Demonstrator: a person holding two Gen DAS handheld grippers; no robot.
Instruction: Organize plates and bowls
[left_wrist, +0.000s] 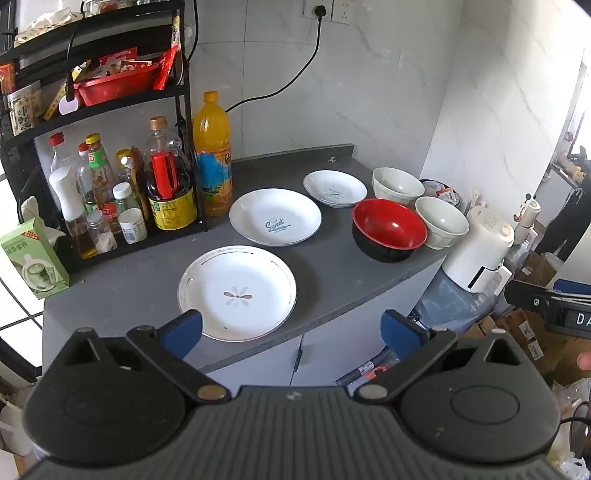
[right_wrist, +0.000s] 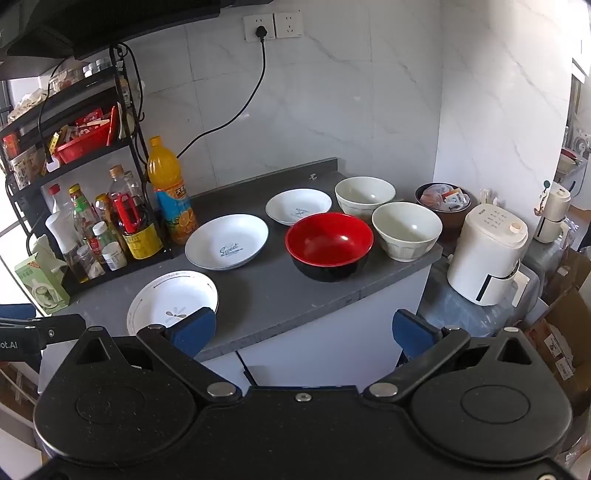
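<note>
You are holding both grippers back from the counter (left_wrist: 155, 280), and nothing is being carried. Your left gripper (left_wrist: 291, 328) is spreading its blue pads wide, with the flower plate (left_wrist: 237, 291) sitting just ahead of them at lower centre of the left wrist frame, its near rim beside the left pad. Your right gripper (right_wrist: 304, 332) is also gaping wide and empty; in its view the same plate is lying off to the lower left, partly behind the left pad.

Beyond, the "Sweet" plate (left_wrist: 275, 217) is sitting mid-frame, the small plate (left_wrist: 335, 187) behind it to the right, then the red bowl (right_wrist: 329, 242) and two pale bowls (right_wrist: 406, 230) and (right_wrist: 365, 194) clustering toward the right of the counter.

The left gripper is the nearer to the flower plate, so stacking plates probably starts there: the rim is facing you edge-on, and the pads would need to close over it. The bowls are lying closer to your right gripper.
</note>
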